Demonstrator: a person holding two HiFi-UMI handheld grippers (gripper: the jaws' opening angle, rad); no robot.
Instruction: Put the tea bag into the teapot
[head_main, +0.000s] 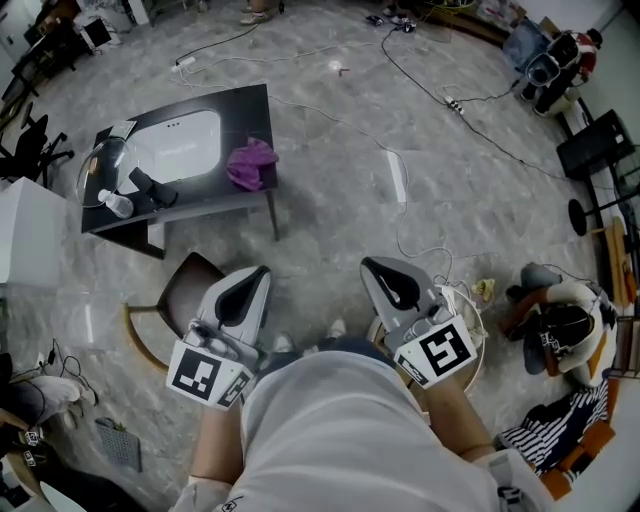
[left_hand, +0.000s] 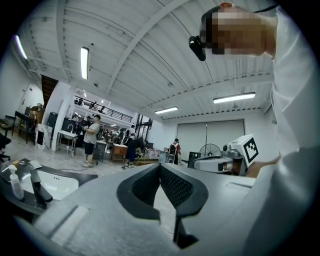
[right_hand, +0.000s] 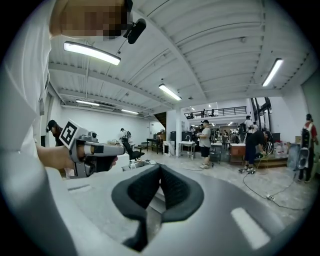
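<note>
A dark low table (head_main: 255, 100) stands ahead on the floor, well beyond both grippers. At its left end are a clear glass vessel (head_main: 100, 165), perhaps the teapot, and a small white bottle (head_main: 118, 205). I cannot make out a tea bag. My left gripper (head_main: 260, 272) and right gripper (head_main: 368, 264) are held close to my body, far from the table. In the left gripper view the left gripper (left_hand: 160, 166) has its jaws touching with nothing between them. The right gripper (right_hand: 160, 166) shows the same in its own view.
A white basin (head_main: 180, 145) and a purple cloth (head_main: 250, 163) lie on the table. A brown chair (head_main: 185, 290) stands just ahead of my left gripper. Cables (head_main: 400, 190) run across the floor. Bags and clothes (head_main: 560, 330) lie at right. People (left_hand: 91, 140) stand far off.
</note>
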